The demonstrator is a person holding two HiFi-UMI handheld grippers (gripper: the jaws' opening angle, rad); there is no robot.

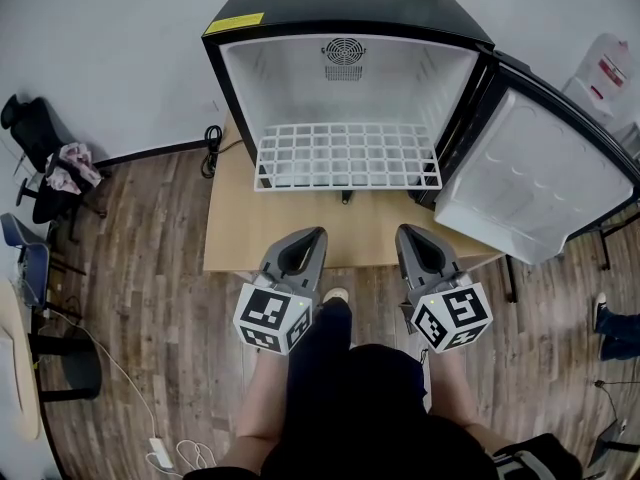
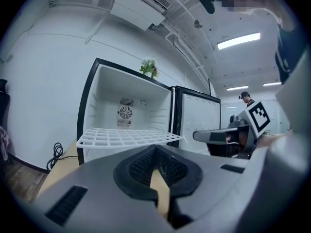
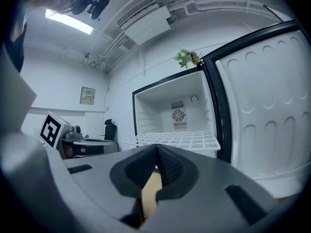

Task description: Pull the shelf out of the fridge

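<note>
A black mini fridge (image 1: 350, 8) stands open on a low wooden table (image 1: 240, 228). Its white wire shelf (image 1: 347, 156) juts partway out of the cavity over the table; it shows too in the left gripper view as the shelf (image 2: 126, 137) and in the right gripper view as the shelf (image 3: 180, 140). My left gripper (image 1: 308, 236) and right gripper (image 1: 412, 234) are side by side near the table's front edge, well short of the shelf. Both are shut with nothing between the jaws: the left gripper (image 2: 155, 152) and the right gripper (image 3: 156, 149) have their tips together.
The fridge door (image 1: 540, 178) swings open to the right. A potted plant (image 2: 149, 66) sits on top of the fridge. Black chairs (image 1: 45, 163) and a cable (image 1: 212, 148) lie to the left on the wood floor. Another person (image 2: 246, 98) stands far off.
</note>
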